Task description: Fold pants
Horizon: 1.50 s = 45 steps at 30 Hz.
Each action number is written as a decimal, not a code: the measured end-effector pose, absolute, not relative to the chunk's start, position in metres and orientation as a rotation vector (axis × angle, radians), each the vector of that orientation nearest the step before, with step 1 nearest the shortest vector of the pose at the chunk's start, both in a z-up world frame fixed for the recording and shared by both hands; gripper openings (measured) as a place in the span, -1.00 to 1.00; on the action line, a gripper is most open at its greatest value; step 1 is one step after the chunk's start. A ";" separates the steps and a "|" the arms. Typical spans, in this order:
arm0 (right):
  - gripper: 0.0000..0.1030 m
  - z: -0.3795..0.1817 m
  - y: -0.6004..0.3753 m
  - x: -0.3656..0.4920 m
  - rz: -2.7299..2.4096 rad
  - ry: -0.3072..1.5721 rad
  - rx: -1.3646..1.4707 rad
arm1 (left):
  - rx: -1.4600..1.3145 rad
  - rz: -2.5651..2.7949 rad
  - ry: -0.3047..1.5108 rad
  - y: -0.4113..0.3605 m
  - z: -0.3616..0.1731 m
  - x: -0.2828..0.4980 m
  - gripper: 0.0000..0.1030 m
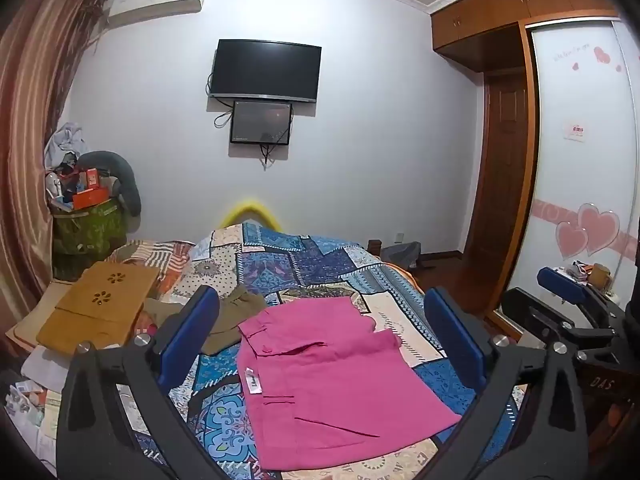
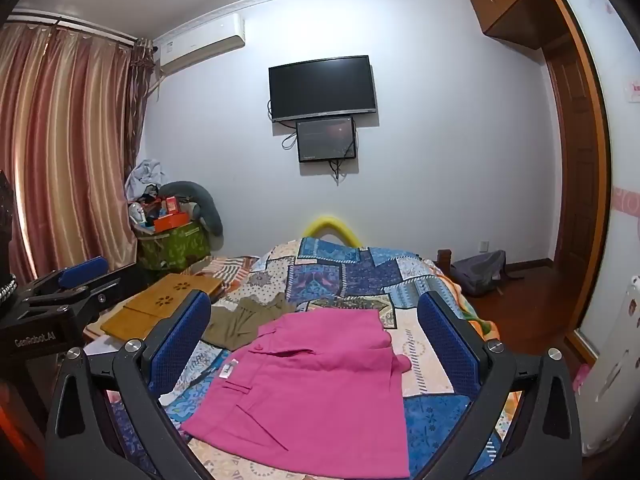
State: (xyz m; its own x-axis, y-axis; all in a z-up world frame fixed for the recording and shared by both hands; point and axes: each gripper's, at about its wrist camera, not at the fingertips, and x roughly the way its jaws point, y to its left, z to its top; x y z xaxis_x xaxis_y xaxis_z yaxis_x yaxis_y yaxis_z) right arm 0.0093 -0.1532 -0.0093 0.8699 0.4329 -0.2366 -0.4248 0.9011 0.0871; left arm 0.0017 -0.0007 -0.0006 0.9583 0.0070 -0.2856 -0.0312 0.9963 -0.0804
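We hold our left gripper (image 1: 320,344) and our right gripper (image 2: 314,340) side by side above the near end of the bed, each with its blue-padded jaws spread wide and nothing between the pads. Just ahead of both, the bright pink folded cotton pants (image 1: 332,380) lie flat on the blue patchwork quilt (image 1: 304,264), close to the bed's near edge, a white label showing at their left side. In the left wrist view, our right gripper appears at the right edge (image 1: 568,312); in the right wrist view, our left gripper shows at the left edge (image 2: 68,292). Beyond the pants' far left corner sits a crumpled olive-brown garment (image 2: 244,320), touching or nearly touching them. Further left, at the bed's left edge, rests a mustard-yellow flat wooden board with flower cut-outs (image 1: 100,304). Past the bed's far end, a black flat television (image 2: 322,88) hangs on the pale wall with a smaller dark screen (image 2: 326,140) just below it.
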 end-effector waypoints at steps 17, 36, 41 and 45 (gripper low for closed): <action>0.99 -0.009 -0.153 0.009 0.448 0.253 0.037 | -0.082 0.027 0.265 -0.006 0.000 -0.001 1.00; 0.99 -0.010 -0.151 0.013 0.444 0.253 0.041 | -0.062 0.036 0.268 -0.006 -0.003 0.001 1.00; 0.99 -0.010 -0.151 0.014 0.443 0.253 0.043 | -0.064 0.038 0.266 -0.007 -0.002 0.000 1.00; 0.99 -0.010 -0.151 0.014 0.444 0.253 0.043 | -0.063 0.038 0.266 -0.007 -0.002 -0.001 1.00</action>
State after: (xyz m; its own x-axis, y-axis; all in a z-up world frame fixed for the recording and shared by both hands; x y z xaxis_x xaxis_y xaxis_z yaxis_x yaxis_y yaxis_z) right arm 0.0138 -0.1509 -0.0100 0.8723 0.4301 -0.2326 -0.4196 0.9027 0.0958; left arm -0.0007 -0.0065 -0.0017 0.9642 0.0288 -0.2637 -0.0454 0.9973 -0.0571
